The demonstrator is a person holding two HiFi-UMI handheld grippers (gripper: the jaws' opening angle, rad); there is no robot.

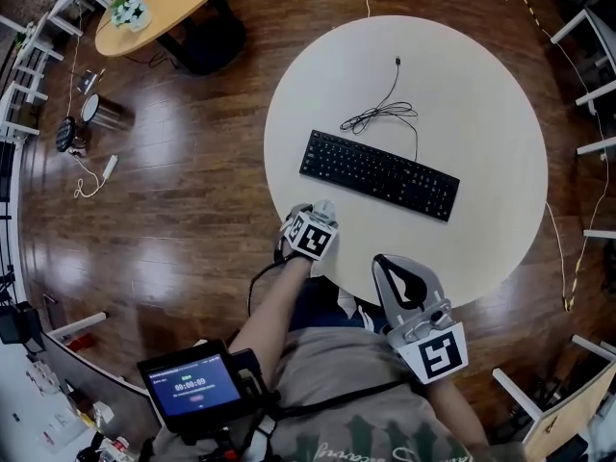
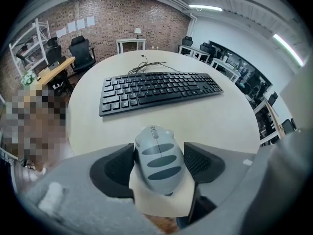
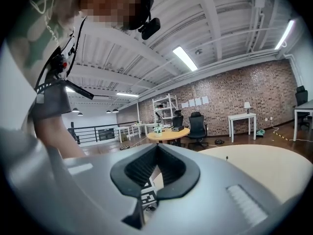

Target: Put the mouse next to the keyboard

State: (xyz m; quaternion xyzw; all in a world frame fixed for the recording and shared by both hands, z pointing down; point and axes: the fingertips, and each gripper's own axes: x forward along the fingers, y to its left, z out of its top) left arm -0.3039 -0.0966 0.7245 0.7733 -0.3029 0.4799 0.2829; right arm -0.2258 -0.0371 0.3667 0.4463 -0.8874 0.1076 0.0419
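One mouse [image 2: 157,161], pale grey with three darker stripes across its back, sits between the jaws of the left hand-held gripper [image 2: 159,147]. The jaws are closed in on its sides, open only as wide as the mouse. It hangs slightly tilted, nose pointing at the keyboard [image 1: 378,173]. In the head view this hand-held gripper is at the near edge of the round table [image 1: 481,94]. The left gripper view shows the table's rim and a strip of wooden floor [image 1: 173,191] under the mouse.

One black keyboard lies flat near the middle of the table, at a slant, well apart from the mouse. One thin black cable [image 1: 385,112] lies in a loose tangle just beyond the keyboard, and its free plug end lies further out on the tabletop.

The right hand-held gripper [image 3: 157,151] is the second of the two. Its jaws are closed tip to tip with nothing between them. In the head view it is off the table's near edge, close to the person's body. One small lit screen [image 1: 192,385] is mounted at the person's chest.
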